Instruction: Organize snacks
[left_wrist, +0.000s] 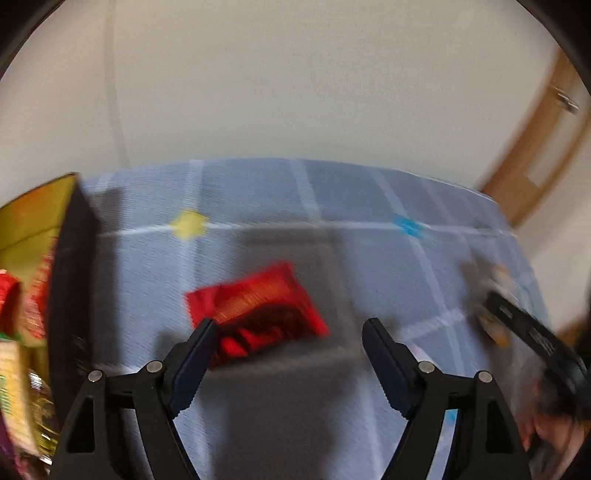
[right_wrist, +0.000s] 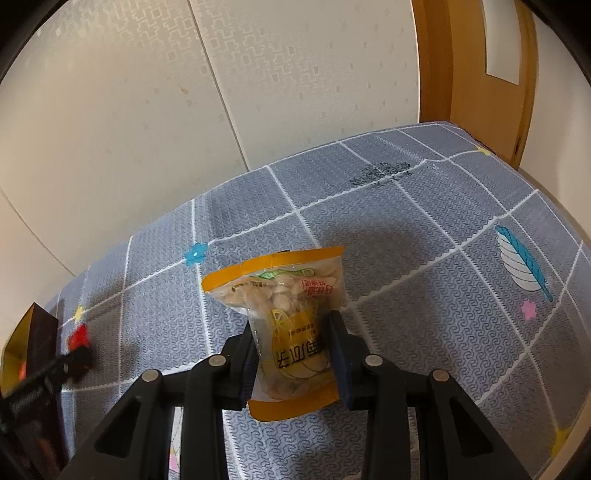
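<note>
Over the tablecloth (right_wrist: 424, 236), right gripper (right_wrist: 293, 354) clamps nut packet (right_wrist: 284, 295) (left gripper (left_wrist: 288, 332) gapes empty).

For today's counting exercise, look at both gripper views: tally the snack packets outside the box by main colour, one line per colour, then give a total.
Red packet, lying on the tablecloth ahead of the open left gripper: 1
Yellow-orange packet, clamped in the right gripper: 1
Total: 2
Packets inside the box are too blurred to count.
</note>
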